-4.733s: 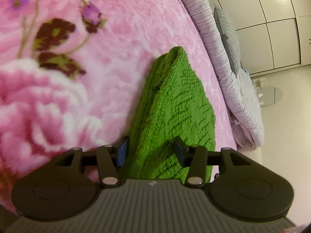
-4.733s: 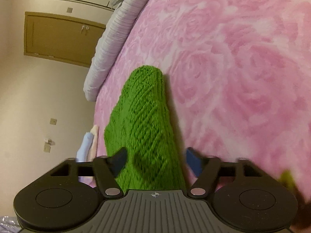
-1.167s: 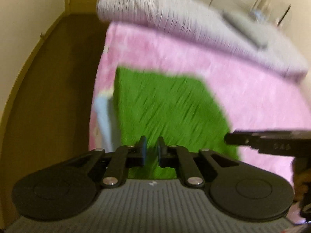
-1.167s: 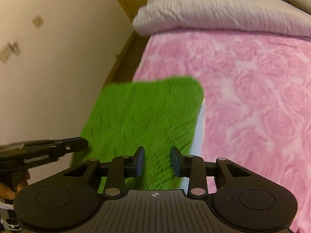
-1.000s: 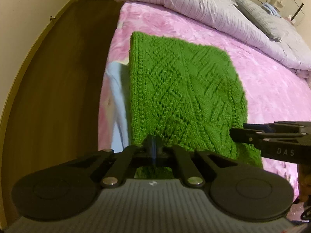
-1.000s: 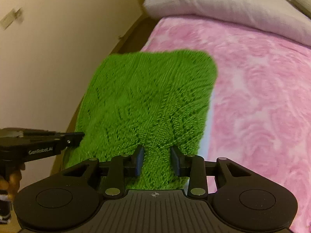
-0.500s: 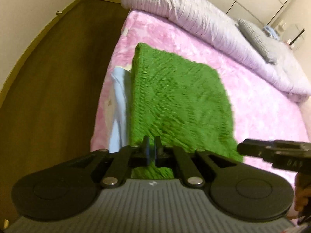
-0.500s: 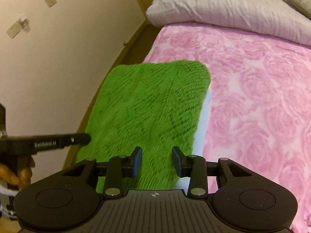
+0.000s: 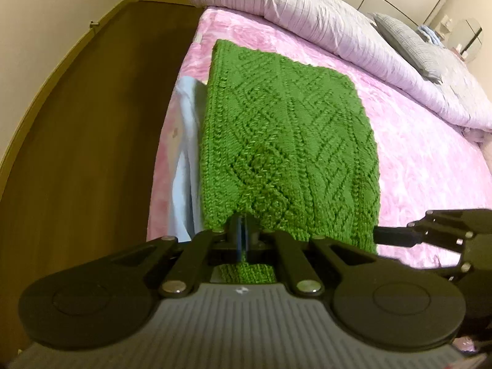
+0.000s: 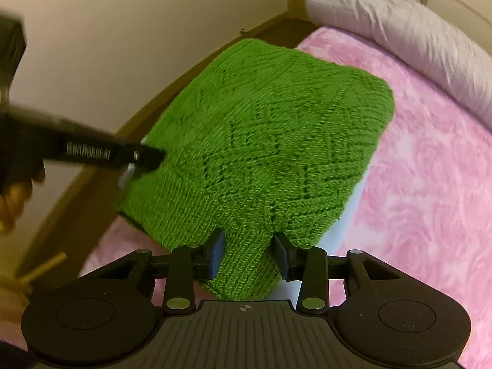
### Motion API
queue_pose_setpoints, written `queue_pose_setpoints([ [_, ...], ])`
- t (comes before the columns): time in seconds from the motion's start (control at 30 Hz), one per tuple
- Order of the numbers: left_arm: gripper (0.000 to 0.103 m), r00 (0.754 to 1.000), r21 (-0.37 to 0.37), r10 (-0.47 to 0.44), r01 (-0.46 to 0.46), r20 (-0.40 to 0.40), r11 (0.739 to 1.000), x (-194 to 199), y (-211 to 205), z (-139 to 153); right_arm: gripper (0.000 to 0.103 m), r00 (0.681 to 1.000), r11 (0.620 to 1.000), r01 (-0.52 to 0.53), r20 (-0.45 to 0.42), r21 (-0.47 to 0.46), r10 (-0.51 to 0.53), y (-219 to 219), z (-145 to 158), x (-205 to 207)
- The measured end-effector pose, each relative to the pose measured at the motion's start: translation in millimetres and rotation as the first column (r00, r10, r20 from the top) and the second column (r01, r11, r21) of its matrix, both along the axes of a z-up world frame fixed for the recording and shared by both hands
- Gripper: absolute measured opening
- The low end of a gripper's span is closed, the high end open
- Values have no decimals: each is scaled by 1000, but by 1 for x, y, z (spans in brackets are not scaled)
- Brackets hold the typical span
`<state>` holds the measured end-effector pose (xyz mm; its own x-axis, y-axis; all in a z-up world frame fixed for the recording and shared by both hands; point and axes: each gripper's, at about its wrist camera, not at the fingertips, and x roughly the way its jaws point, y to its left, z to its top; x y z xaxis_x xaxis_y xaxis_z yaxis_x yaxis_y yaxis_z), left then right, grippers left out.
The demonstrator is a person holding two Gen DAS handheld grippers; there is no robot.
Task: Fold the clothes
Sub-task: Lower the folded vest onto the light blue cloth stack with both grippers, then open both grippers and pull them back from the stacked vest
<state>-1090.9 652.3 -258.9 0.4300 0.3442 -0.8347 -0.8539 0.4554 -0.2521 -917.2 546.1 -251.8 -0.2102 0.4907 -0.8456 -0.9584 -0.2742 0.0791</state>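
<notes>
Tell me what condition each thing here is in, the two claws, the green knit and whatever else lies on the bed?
left gripper: shut on the green knit's near edge.
right gripper: open, fingers either side of the knit's edge.
green knit: folded into a rectangle, near edge pinched.
light blue garment: folded, under the knit.
pink blanket: spread over the bed.
pale duvet: bunched at the far end.

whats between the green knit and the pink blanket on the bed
A folded light blue garment lies under the green knit, on the pink blanket. The left wrist view shows its edge along the knit's left side; the right wrist view shows it on the other side.
</notes>
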Motion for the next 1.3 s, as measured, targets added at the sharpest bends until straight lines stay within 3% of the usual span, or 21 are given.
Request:
queue_pose_setpoints([
  [0.13,3,1000,52,-4,5,-24,999,4,-10,-3,41,994,997,-75,78,24,73,-8,-13,-17],
  [0.4,5,987,74,150,-145,-65,987,2,-35,31,43,1000,998,-11,10,66,10,-18,25,5],
  [0.47,17,971,43,228,-226,-73,973,-5,-49,46,43,999,998,6,-34,63,-4,-24,40,14],
  [0.53,23,955,7,289,-289,-74,957,-12,-65,60,43,996,999,20,-91,41,-16,-35,59,24],
  [0.73,27,914,-39,394,-399,-94,916,-12,-118,102,44,972,999,38,-232,22,-32,-60,108,53],
  [1.07,32,859,19,506,-506,-77,862,68,-200,164,44,955,994,-61,-283,92,85,-91,172,128],
  [1.3,32,798,110,594,-584,-102,804,135,-245,194,44,950,978,-169,-246,122,194,-112,197,178],
])
